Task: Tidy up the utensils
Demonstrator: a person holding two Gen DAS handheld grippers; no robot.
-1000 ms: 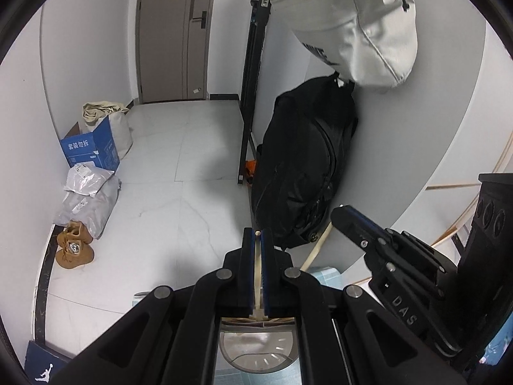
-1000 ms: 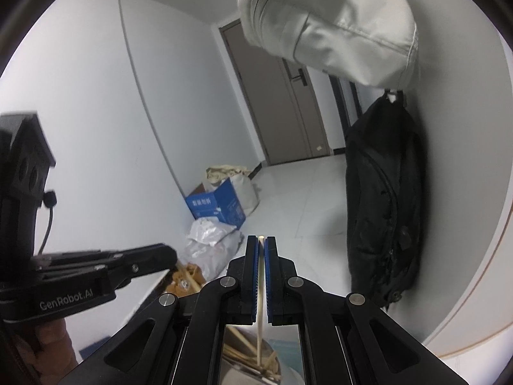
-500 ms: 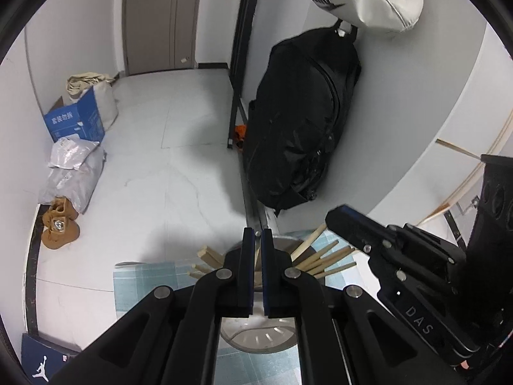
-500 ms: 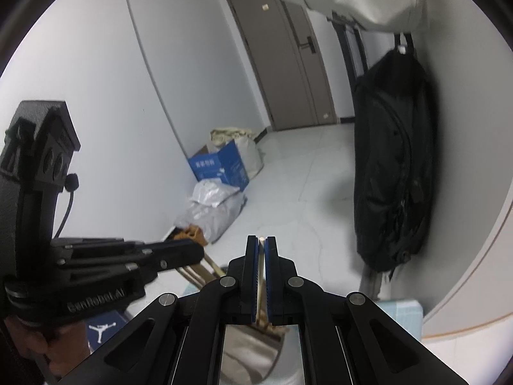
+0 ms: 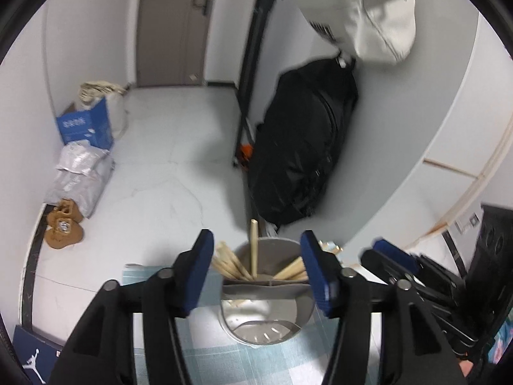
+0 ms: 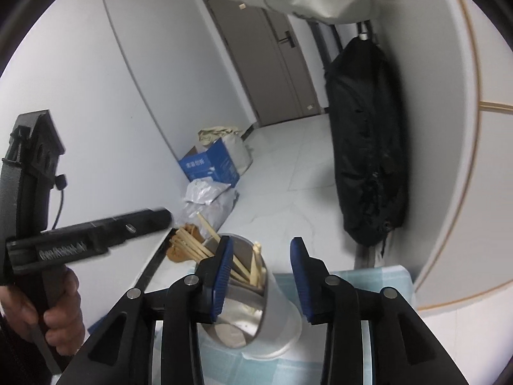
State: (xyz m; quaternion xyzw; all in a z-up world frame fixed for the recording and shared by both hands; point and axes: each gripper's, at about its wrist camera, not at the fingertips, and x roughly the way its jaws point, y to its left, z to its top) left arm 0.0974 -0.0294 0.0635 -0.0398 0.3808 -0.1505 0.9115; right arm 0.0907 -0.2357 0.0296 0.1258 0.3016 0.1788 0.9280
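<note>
A round metal utensil holder (image 5: 266, 317) with a divider stands on a light blue checked cloth (image 5: 205, 365). Several wooden chopsticks (image 5: 254, 250) stand in its far compartment; the near one shows a perforated bottom. My left gripper (image 5: 255, 272) is open and empty, its blue-padded jaws spread just above the holder. In the right wrist view the holder (image 6: 275, 320) and chopsticks (image 6: 205, 250) sit below my right gripper (image 6: 261, 276), which is also open and empty. The left gripper's body (image 6: 89, 234) shows at the left there, held by a hand.
A black bag (image 5: 301, 147) hangs by the wall, a white bag (image 5: 365, 6) above it. On the floor are a blue box (image 5: 85, 126), grey parcels (image 5: 80, 176) and brown shoes (image 5: 62, 227). The right gripper's body (image 5: 426, 282) is close on the right.
Both grippers were shut on a chopstick each; now both are open and the chopsticks stand in the holder. Both cameras have tilted down toward the holder.
</note>
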